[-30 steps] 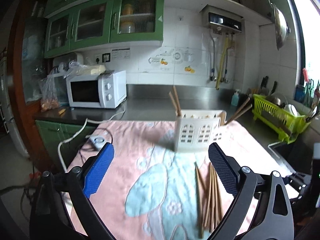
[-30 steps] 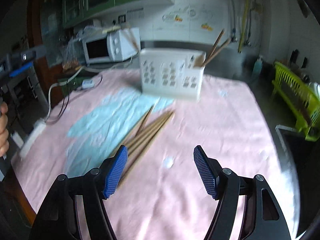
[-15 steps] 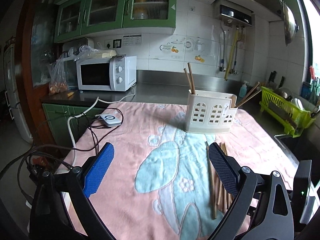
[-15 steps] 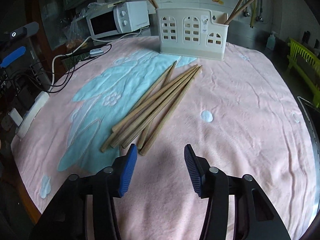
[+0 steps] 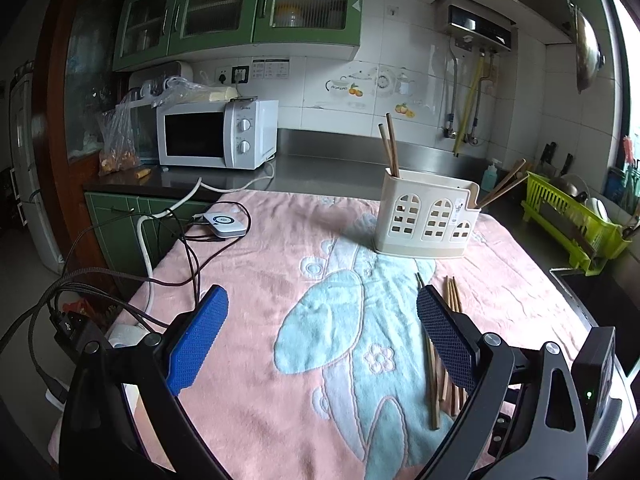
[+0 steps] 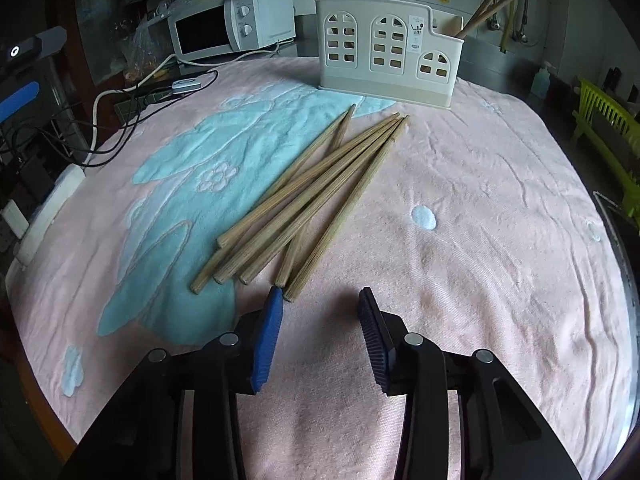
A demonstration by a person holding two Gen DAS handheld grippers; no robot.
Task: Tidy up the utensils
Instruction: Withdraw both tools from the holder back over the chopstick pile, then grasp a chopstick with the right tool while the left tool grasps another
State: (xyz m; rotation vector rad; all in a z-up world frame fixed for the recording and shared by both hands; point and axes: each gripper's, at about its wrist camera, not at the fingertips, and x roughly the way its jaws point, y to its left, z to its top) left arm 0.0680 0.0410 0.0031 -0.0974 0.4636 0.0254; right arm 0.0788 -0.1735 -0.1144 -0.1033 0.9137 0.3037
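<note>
Utensil holder (image 6: 390, 54): cream plastic, arched window cut-outs, stepped top, upright at the far side of the pink-and-blue towel (image 6: 480, 200) that covers the counter. Its tall left compartment holds two chopsticks (image 5: 389, 148) standing nearly upright. Its low right compartment holds two more (image 6: 490, 4) leaning out to the right. The middle section's contents cannot be read from either view.

Loose chopsticks (image 6: 308, 200): six light-brown wooden sticks lying flat on the towel in front of the holder, well apart from it. They fan slightly, with thin tips toward the holder and thick butt ends toward you. Several touch or overlap, and one shorter-looking stick crosses beneath the others. In the left wrist view the same bundle (image 5: 436, 380) runs partly behind your left gripper's right finger.

Your right gripper (image 6: 320, 300): released, jaws apart with nothing between them, low over the towel. Its left pad (image 6: 267, 336) sits just beside the butt end of the rightmost stick; contact cannot be confirmed.

Your left gripper (image 5: 320, 320): released, jaws wide, empty, held above the towel's blue patch.

Background: white microwave (image 5: 218, 134) on the steel counter at the back, green dish rack (image 5: 568, 216) to the right, cables and a small white device (image 5: 224, 224) at the towel's left edge.
</note>
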